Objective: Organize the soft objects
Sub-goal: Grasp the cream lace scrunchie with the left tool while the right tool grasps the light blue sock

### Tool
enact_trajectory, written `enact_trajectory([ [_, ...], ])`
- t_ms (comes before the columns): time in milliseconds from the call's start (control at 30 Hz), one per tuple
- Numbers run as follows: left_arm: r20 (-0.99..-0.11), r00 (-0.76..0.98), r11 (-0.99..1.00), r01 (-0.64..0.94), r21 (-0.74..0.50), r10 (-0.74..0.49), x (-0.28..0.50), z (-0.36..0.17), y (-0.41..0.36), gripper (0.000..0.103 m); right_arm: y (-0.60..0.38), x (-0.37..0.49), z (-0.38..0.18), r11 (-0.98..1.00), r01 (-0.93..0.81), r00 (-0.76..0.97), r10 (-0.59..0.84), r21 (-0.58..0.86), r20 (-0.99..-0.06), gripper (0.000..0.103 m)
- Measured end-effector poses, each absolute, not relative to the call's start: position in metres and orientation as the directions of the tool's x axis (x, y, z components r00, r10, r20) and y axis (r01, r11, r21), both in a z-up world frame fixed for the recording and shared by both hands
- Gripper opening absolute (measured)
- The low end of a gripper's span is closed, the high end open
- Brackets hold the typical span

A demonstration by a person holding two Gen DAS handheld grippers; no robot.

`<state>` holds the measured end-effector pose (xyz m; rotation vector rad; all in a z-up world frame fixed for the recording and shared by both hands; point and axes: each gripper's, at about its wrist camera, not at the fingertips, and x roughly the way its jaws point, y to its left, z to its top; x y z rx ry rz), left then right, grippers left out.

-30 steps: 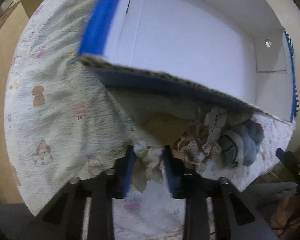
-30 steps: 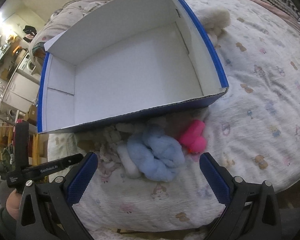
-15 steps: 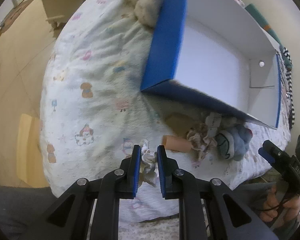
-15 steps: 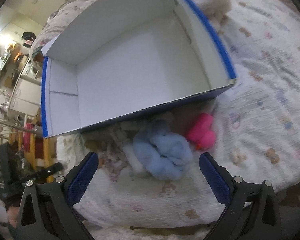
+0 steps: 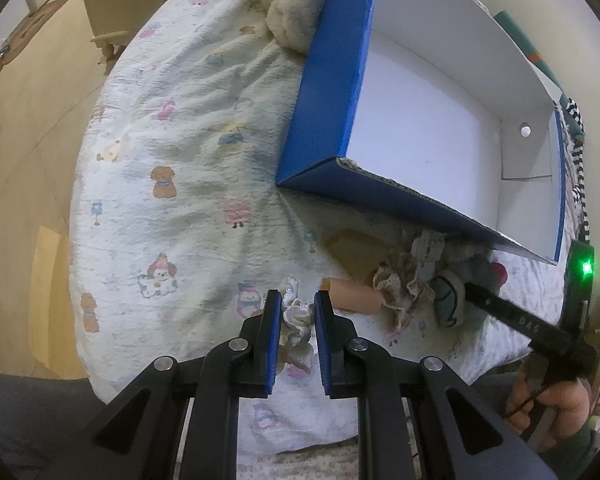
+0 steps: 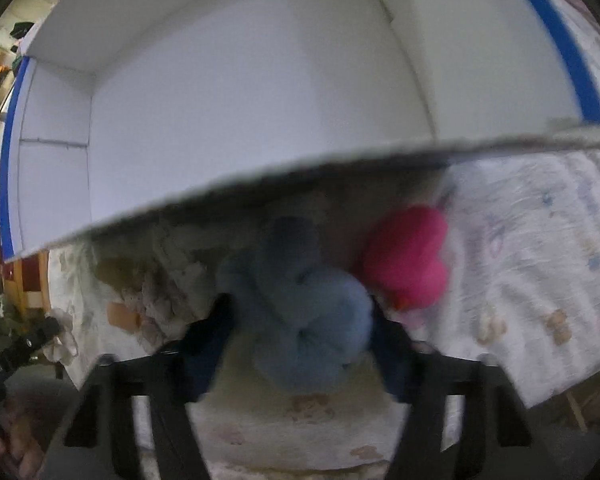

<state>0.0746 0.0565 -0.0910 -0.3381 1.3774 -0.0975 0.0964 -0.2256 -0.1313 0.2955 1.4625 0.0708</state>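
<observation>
- Left wrist view: my left claw is narrowed onto a small white crumpled cloth; both blue pads press its sides, and it hangs down between the fingers over the printed bedspread.
- Just right of that claw lie a peach roll and a lacy beige scrunchie, with a tan pad behind them and a green-and-white soft toy further right.
- The blue box sits beyond the pile, white inside; a cream fluffy toy touches its far left corner.
- My other tool reaches in from the right toward the pile.
- Right wrist view, blurred: my right claw has its fingers at middling spread, one on each side of the light blue fluffy toy, touching or nearly touching it; I cannot tell whether they grip.
- A pink plush lies just right of the blue one, touching it, both near the box's front wall.
</observation>
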Motion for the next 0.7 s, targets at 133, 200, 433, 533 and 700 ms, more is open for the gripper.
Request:
enact_trajectory([
  [133,-0.939,0.206,0.942,-0.137,-0.305,-0.274,0.072,-0.088,0.063,0.015,-0.223,0.083,-0.113,0.963,0.083,0.162,0.243,0.258,-0.957,0.026],
  [200,-0.941,0.212,0.944,-0.140,-0.298,-0.265,0.071,-0.086,0.065,0.015,-0.226,0.074,-0.103,0.956,0.084,0.178,0.262,0.280,-0.948,0.015],
  [433,-0.946,0.223,0.954,-0.131,-0.268,-0.235,0.067,-0.079,0.065,0.015,-0.227,0.049,-0.073,0.937,0.040,0.257,0.327,0.348,-0.909,0.013],
  [533,-0.949,0.232,0.961,-0.125,-0.248,-0.215,0.065,-0.075,0.060,0.015,-0.230,0.046,-0.059,0.925,0.018,0.289,0.358,0.379,-0.888,0.013],
  [700,-0.939,0.268,0.962,-0.104,-0.252,-0.217,0.056,-0.059,0.056,0.015,-0.231,0.041,-0.031,0.907,-0.029,0.323,0.405,0.419,-0.855,0.013],
])
